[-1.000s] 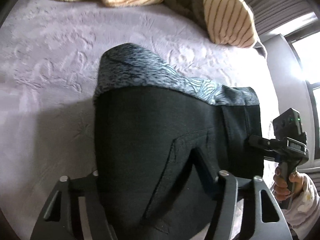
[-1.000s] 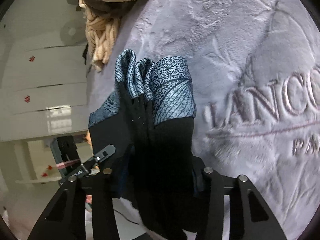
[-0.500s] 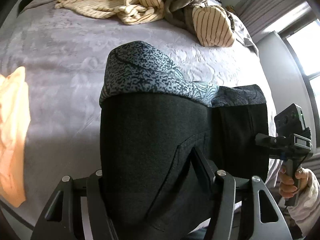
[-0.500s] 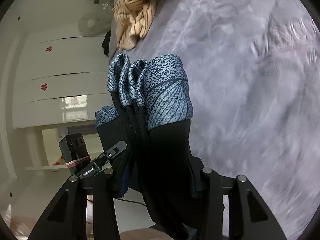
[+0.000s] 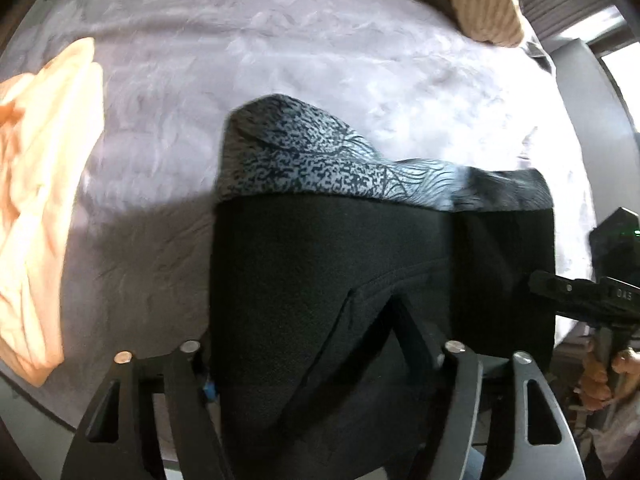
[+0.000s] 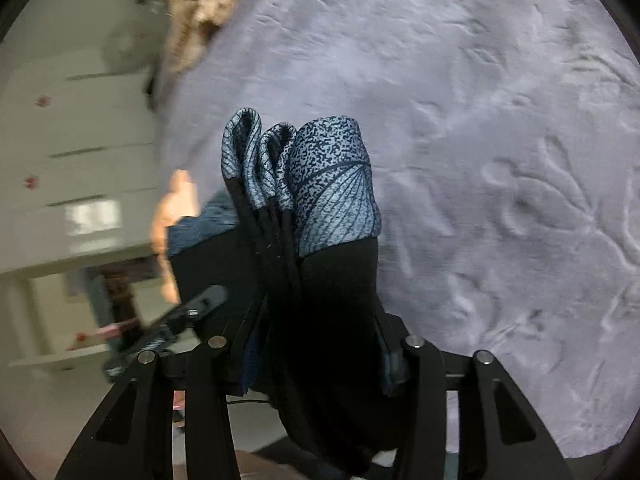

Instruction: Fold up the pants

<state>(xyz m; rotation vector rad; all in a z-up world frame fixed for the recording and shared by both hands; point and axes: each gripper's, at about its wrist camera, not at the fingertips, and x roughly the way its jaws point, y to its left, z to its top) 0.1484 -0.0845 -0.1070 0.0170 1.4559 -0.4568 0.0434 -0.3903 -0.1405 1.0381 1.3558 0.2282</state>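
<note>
The pants (image 5: 340, 264) are black with a grey-blue patterned band along the top edge. They are folded into a thick bundle and held off the bed between both grippers. My left gripper (image 5: 320, 356) is shut on one end of the pants. My right gripper (image 6: 316, 344) is shut on the other end, where several folded layers (image 6: 280, 176) stand up between its fingers. The right gripper also shows at the right edge of the left wrist view (image 5: 576, 296), and the left gripper shows low left in the right wrist view (image 6: 176, 328).
A lilac embossed bedspread (image 5: 280, 60) lies under the pants. A folded peach garment (image 5: 40, 200) lies at the bed's left edge. A heap of striped beige clothes (image 5: 480, 8) sits at the far side. White cabinets (image 6: 60, 160) stand beyond the bed.
Both grippers have carried the folded pants sideways over the bed. The peach garment now shows larger at the left, and the striped heap has slid toward the top of the view.
</note>
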